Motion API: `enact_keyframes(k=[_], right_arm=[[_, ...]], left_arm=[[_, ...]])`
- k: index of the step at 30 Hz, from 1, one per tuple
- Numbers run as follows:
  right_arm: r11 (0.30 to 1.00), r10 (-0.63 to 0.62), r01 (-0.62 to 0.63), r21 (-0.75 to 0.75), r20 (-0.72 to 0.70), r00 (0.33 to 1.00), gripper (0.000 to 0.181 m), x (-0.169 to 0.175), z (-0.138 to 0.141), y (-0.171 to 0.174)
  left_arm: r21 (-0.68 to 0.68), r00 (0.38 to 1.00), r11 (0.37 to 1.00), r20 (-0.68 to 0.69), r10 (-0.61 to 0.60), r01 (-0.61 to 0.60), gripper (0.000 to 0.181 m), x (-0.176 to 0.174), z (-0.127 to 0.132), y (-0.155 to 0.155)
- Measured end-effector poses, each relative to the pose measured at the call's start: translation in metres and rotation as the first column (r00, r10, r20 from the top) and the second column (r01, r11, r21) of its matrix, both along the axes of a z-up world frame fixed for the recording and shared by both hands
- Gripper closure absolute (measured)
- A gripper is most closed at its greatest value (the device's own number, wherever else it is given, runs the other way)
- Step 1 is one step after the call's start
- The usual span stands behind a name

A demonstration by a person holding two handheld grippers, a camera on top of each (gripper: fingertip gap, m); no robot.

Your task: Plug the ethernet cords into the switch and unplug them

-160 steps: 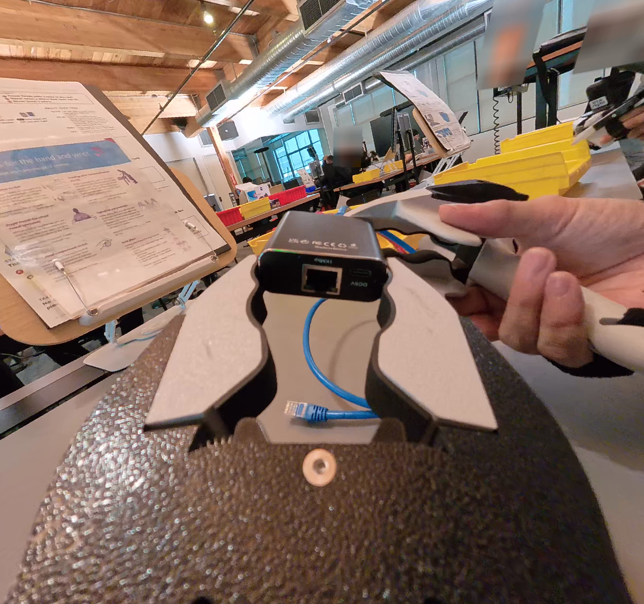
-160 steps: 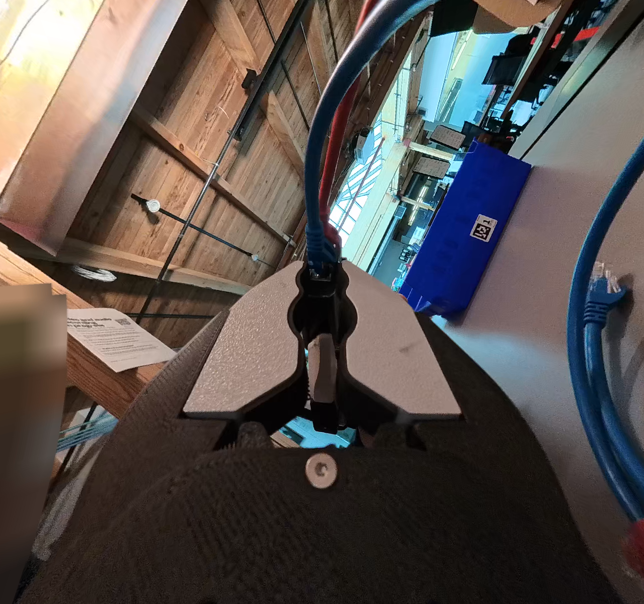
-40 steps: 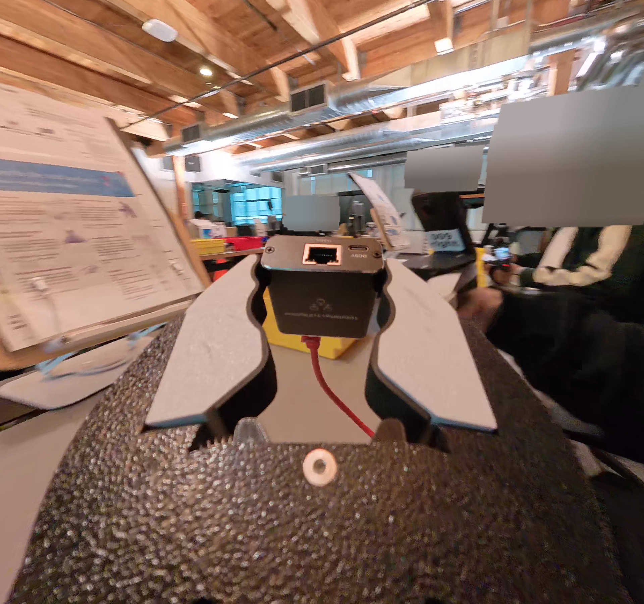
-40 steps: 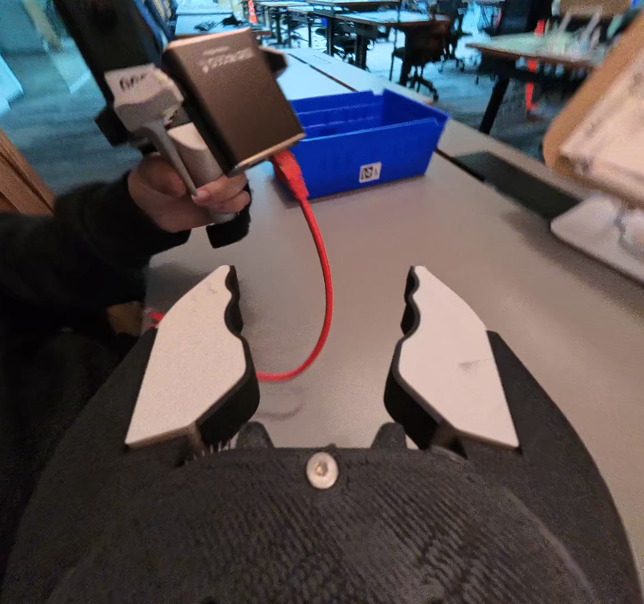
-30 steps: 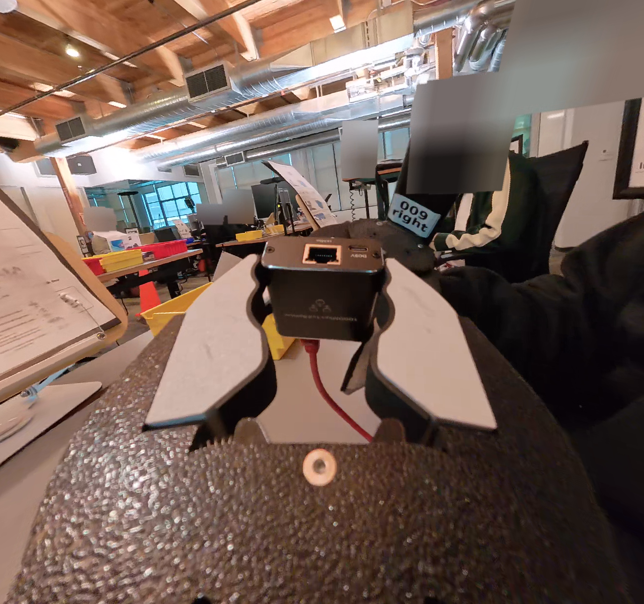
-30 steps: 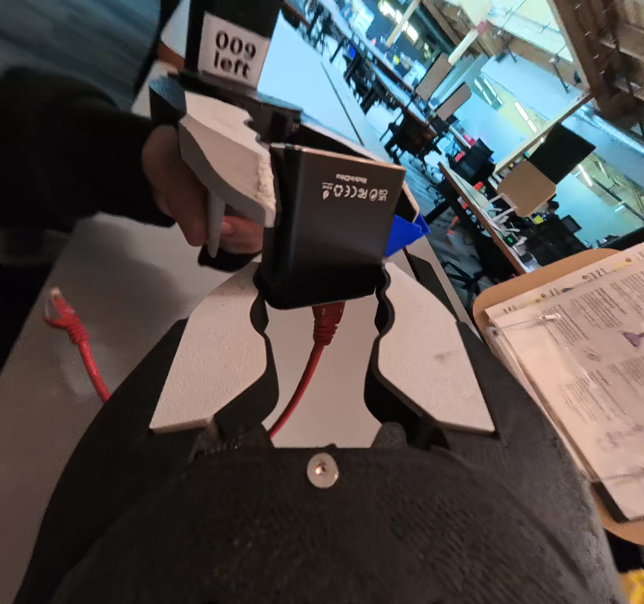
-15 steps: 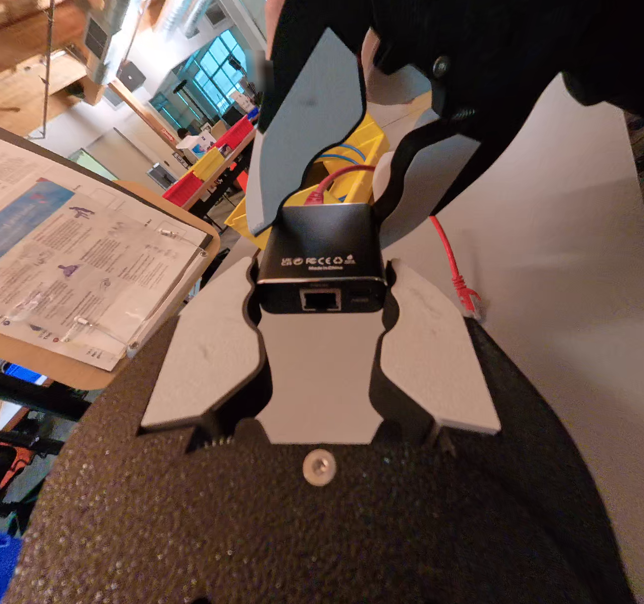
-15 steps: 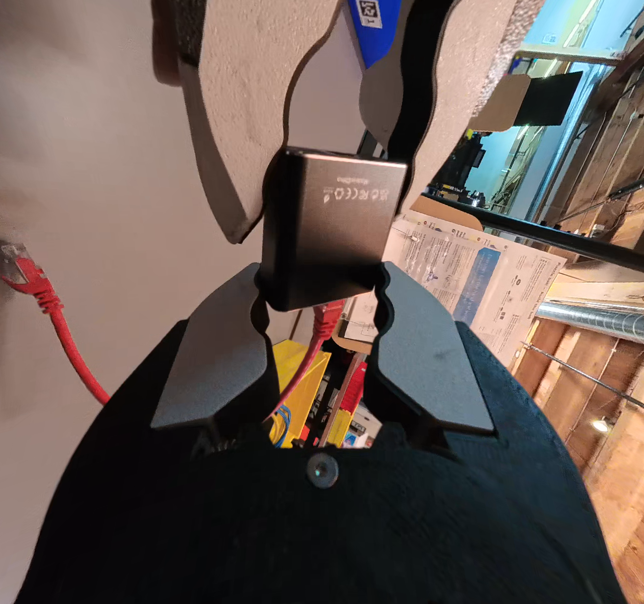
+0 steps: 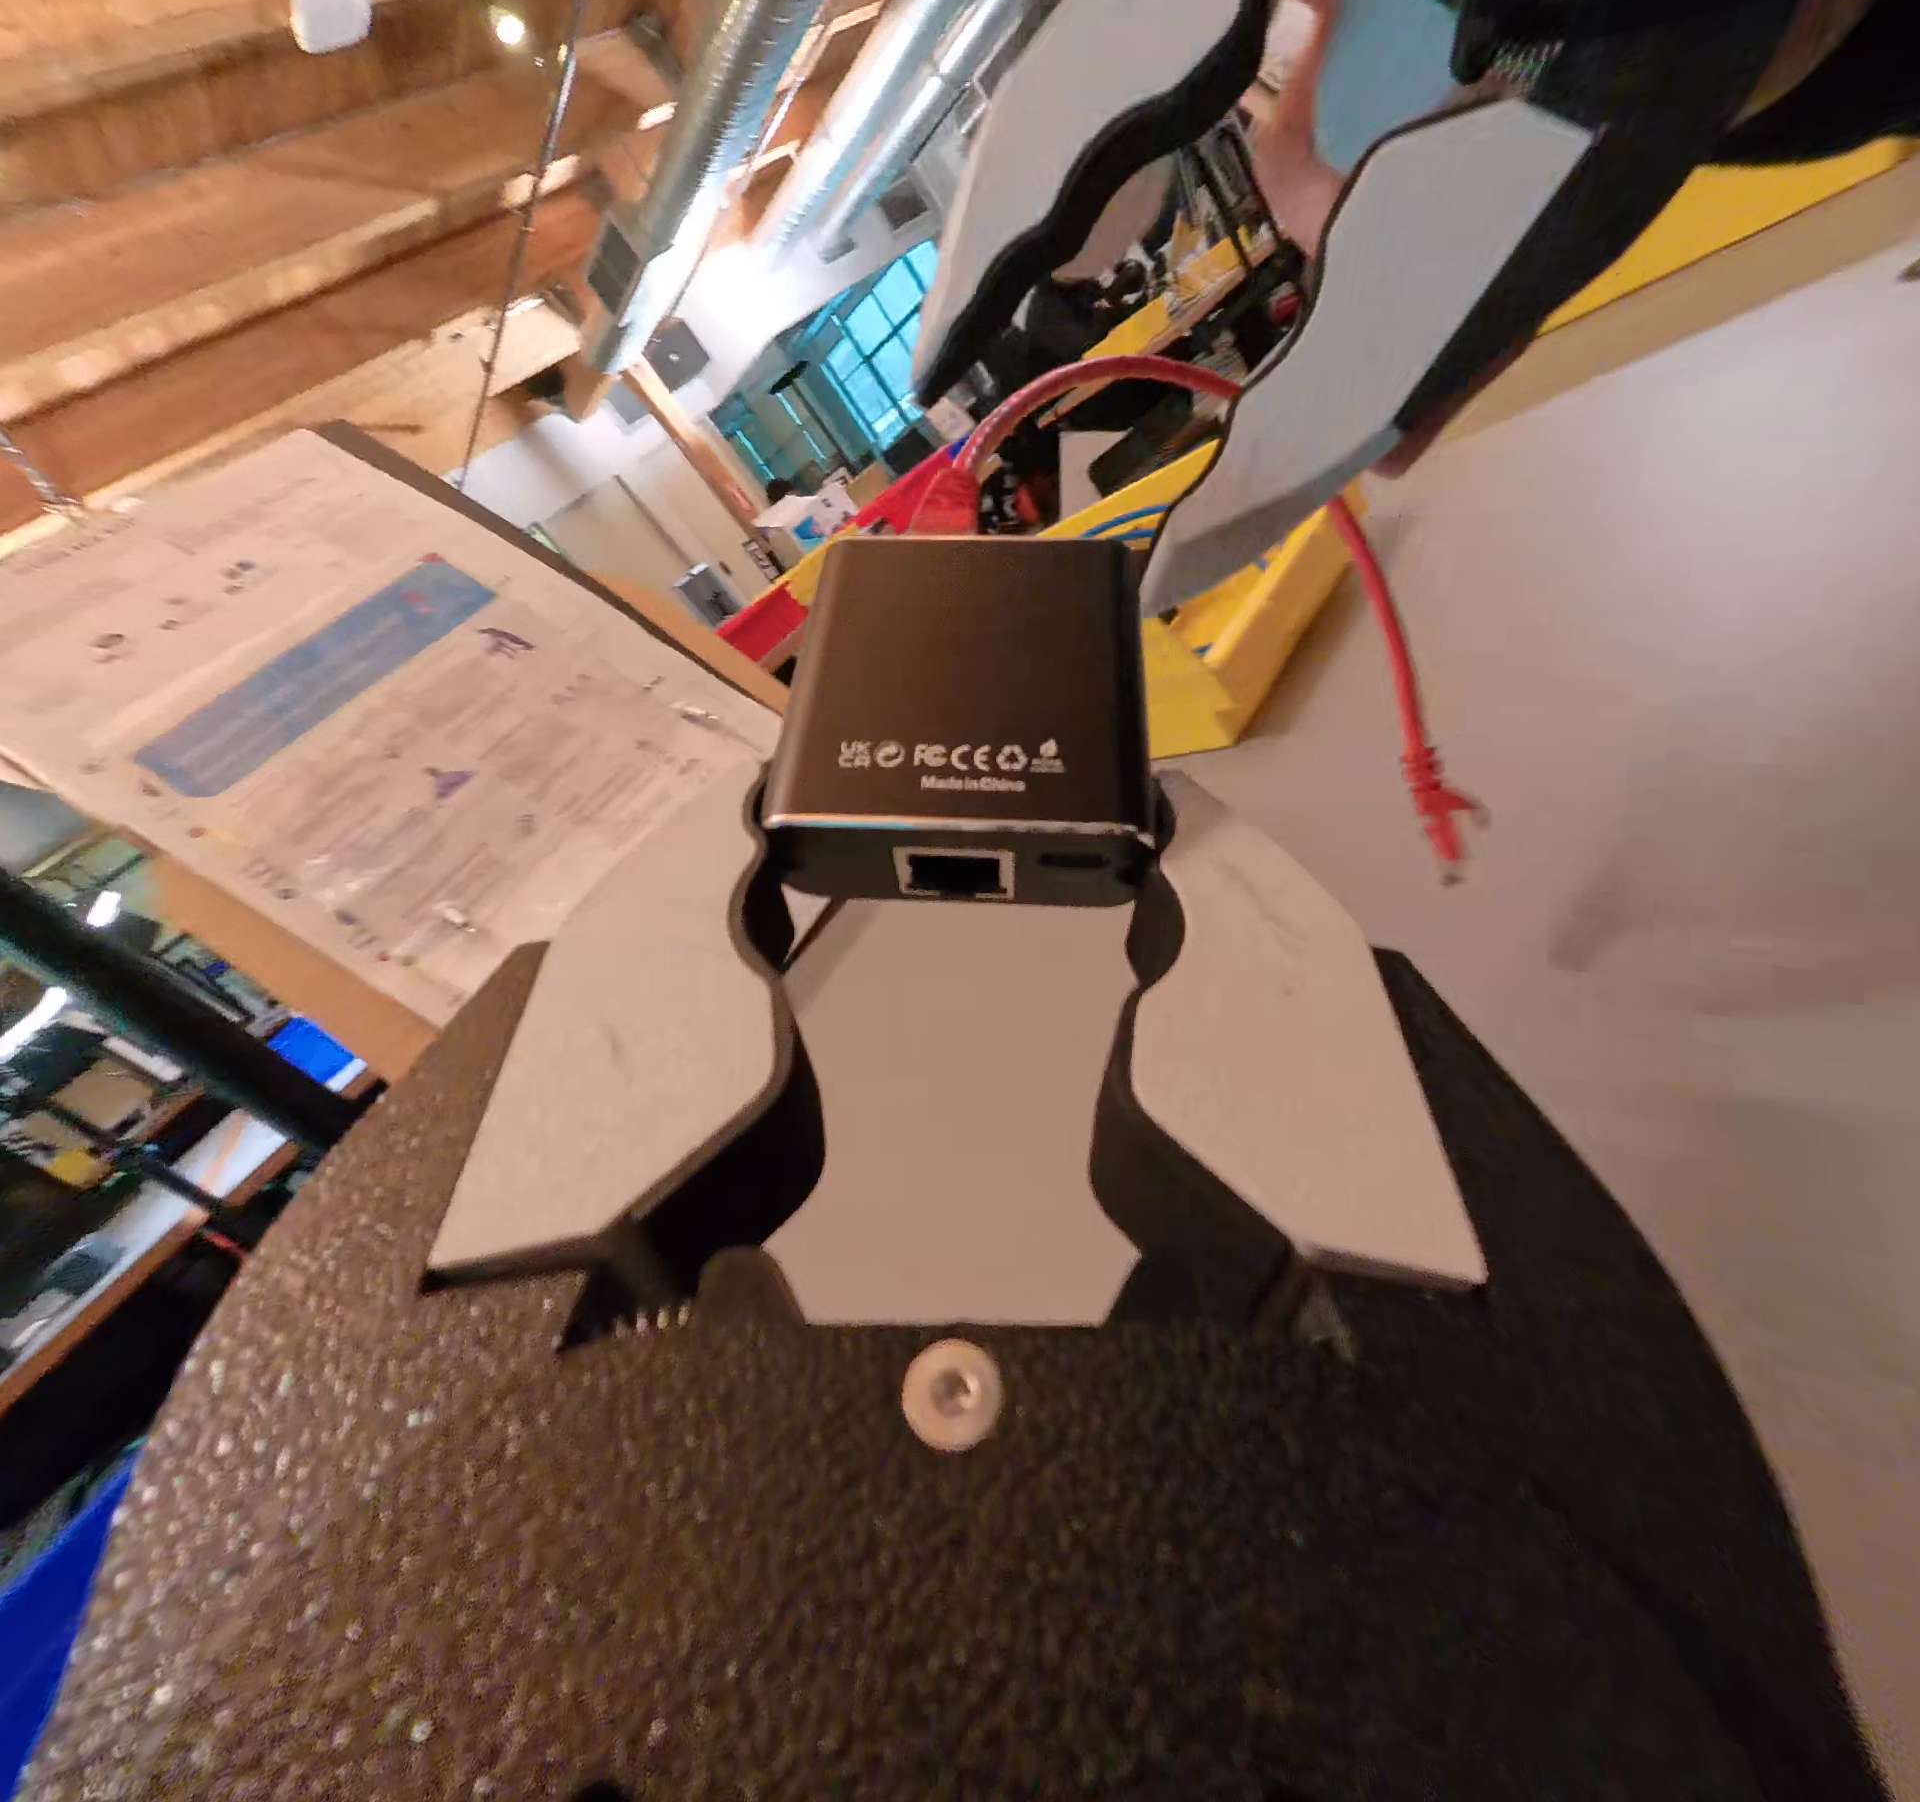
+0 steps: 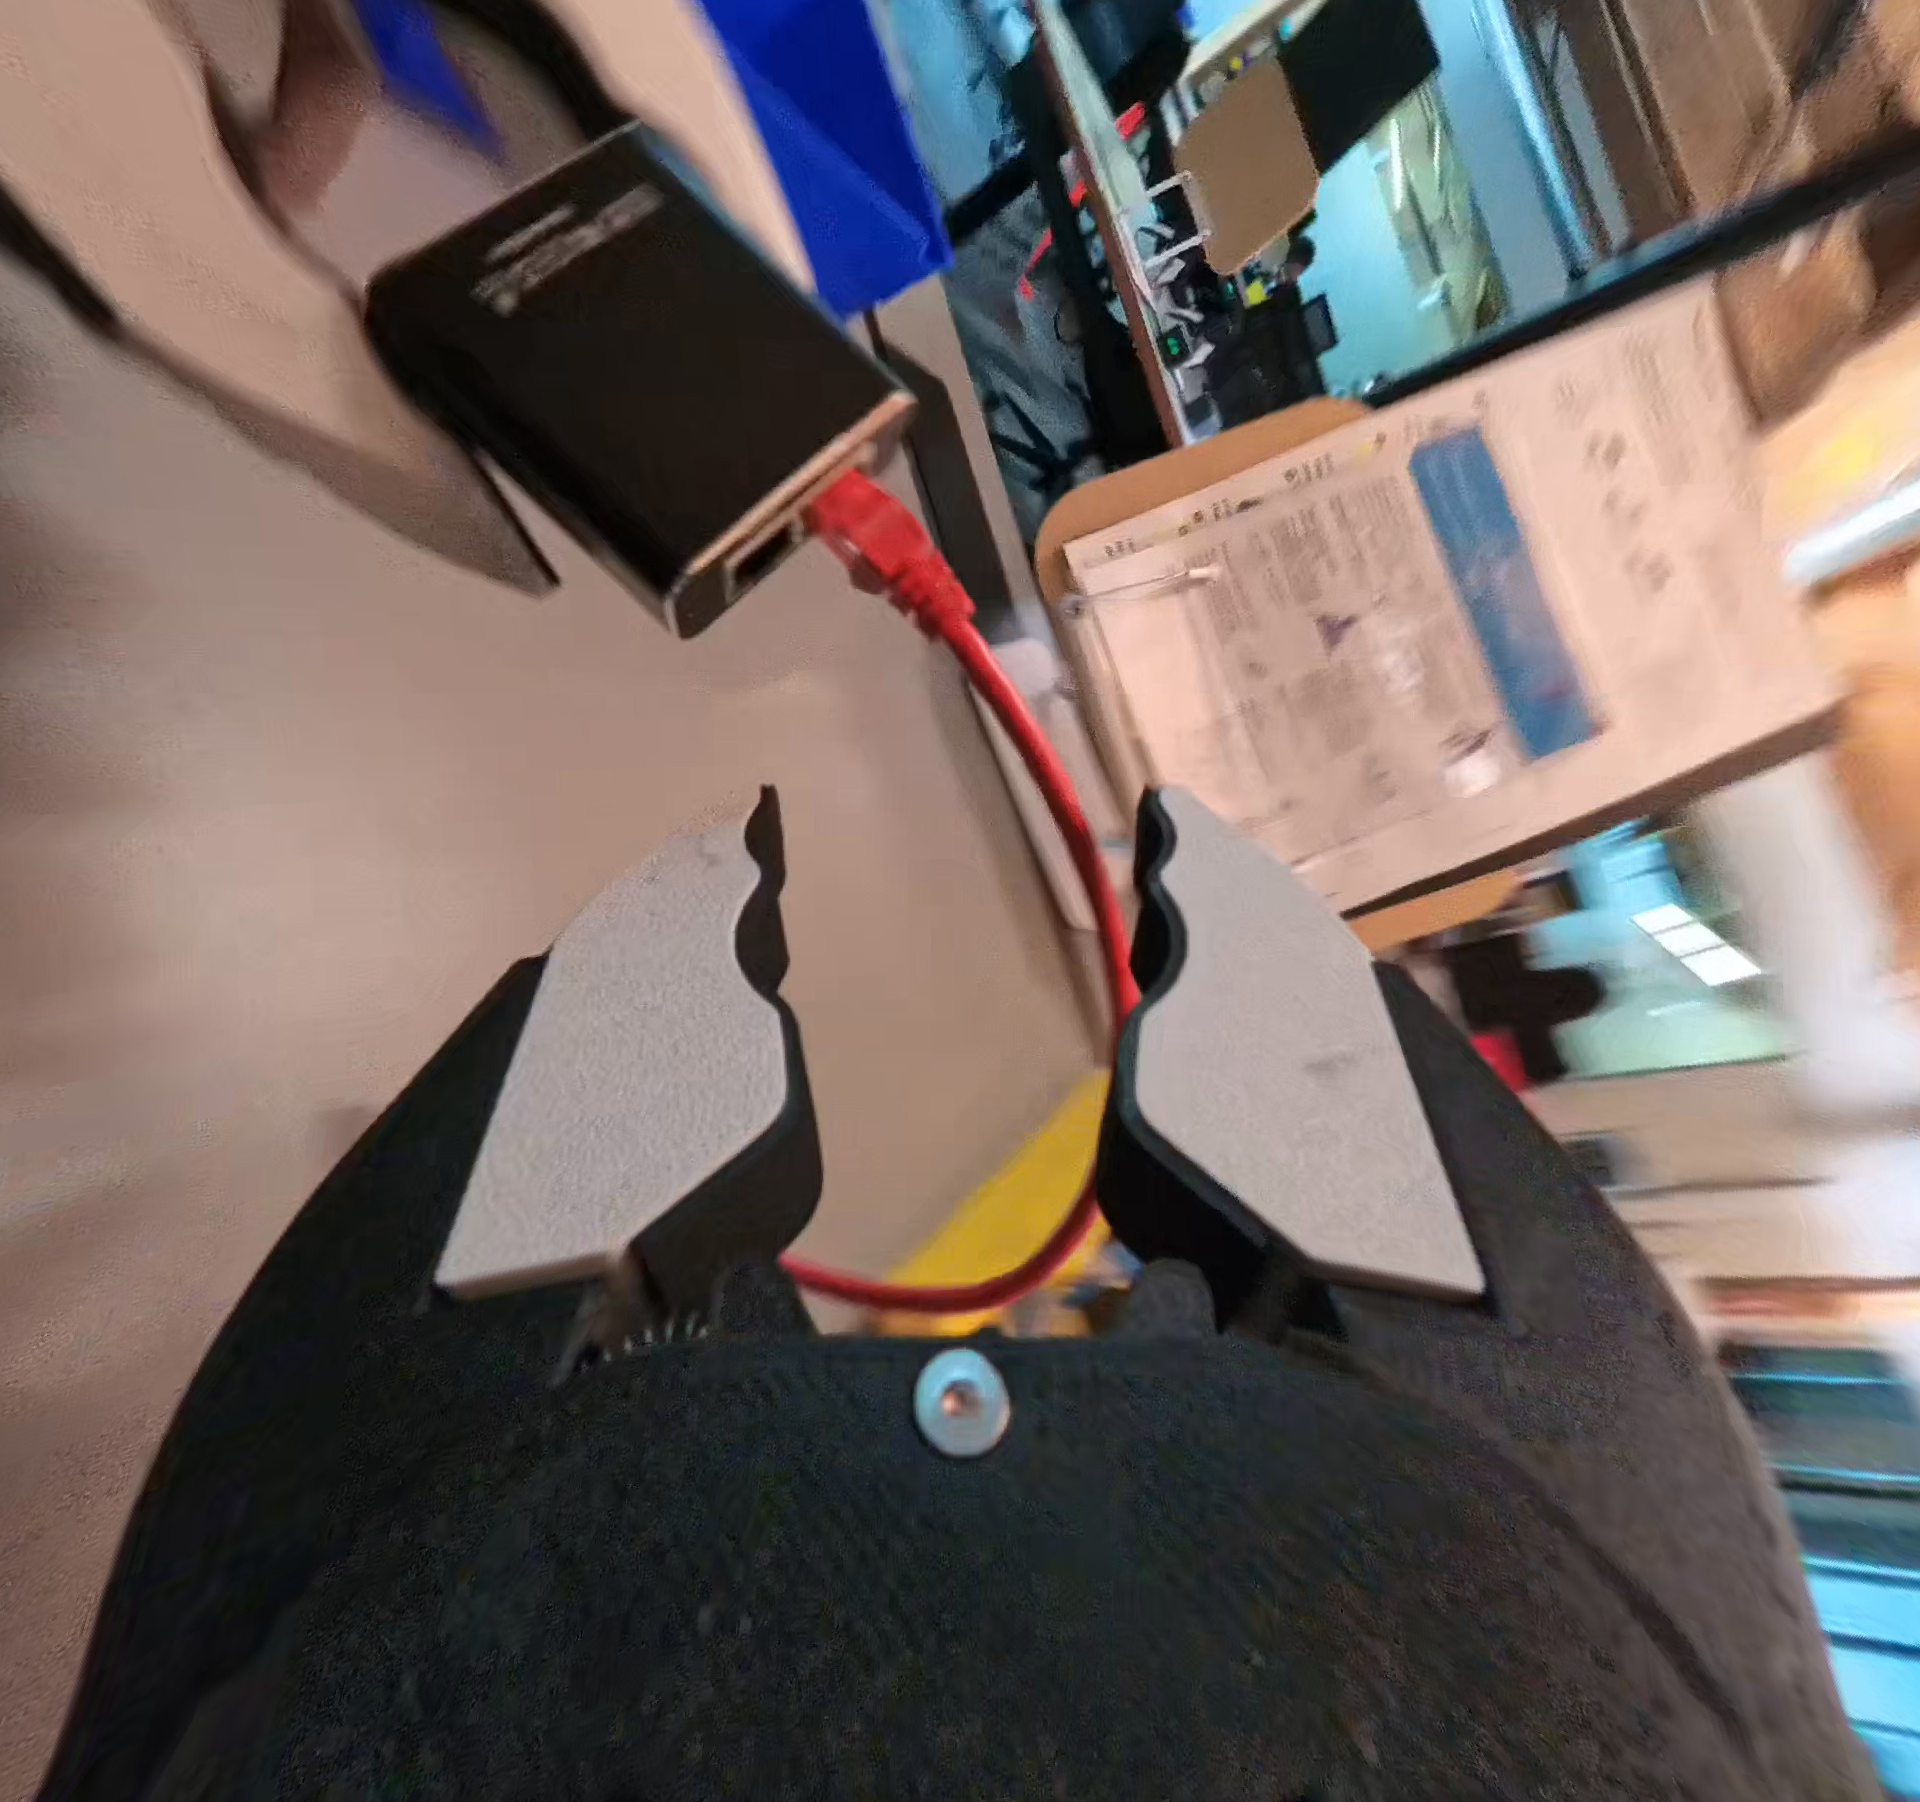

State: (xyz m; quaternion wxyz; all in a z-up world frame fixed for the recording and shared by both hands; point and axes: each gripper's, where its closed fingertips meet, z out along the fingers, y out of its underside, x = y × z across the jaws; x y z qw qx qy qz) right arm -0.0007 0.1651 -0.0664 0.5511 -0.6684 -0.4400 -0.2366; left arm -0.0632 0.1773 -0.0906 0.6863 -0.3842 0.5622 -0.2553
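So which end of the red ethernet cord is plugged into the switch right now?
The end at the switch held by the left gripper; the red cord's other plug lies loose on the table.

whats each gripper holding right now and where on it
The left gripper clamps the black switch by its two side edges, near the end with the free port. The right gripper is open, holding nothing.
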Motion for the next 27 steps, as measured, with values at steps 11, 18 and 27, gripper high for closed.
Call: enact_keyframes(k=[11, 18, 27], right_arm=[[0.972, 0.219, -0.01, 0.235, -0.89, 0.4, 0.149, -0.012, 0.047, -0.041], [0.948, -0.044, -0.318, -0.001, -0.991, -0.126, 0.123, -0.032, -0.003, -0.009], [0.912, -0.107, -0.408, 0.049, -0.931, -0.35, 0.158, -0.033, -0.018, -0.001]], left_arm=[[-0.031, 0.99, 0.99, 0.044, 0.136, -0.135, 0.118, -0.004, -0.001, 0.023], [-0.086, 0.997, 0.996, 0.076, 0.003, 0.003, 0.118, 0.006, -0.001, 0.003], [-0.029, 1.0, 0.999, 0.009, -0.028, 0.029, 0.118, 0.023, -0.02, -0.012]])
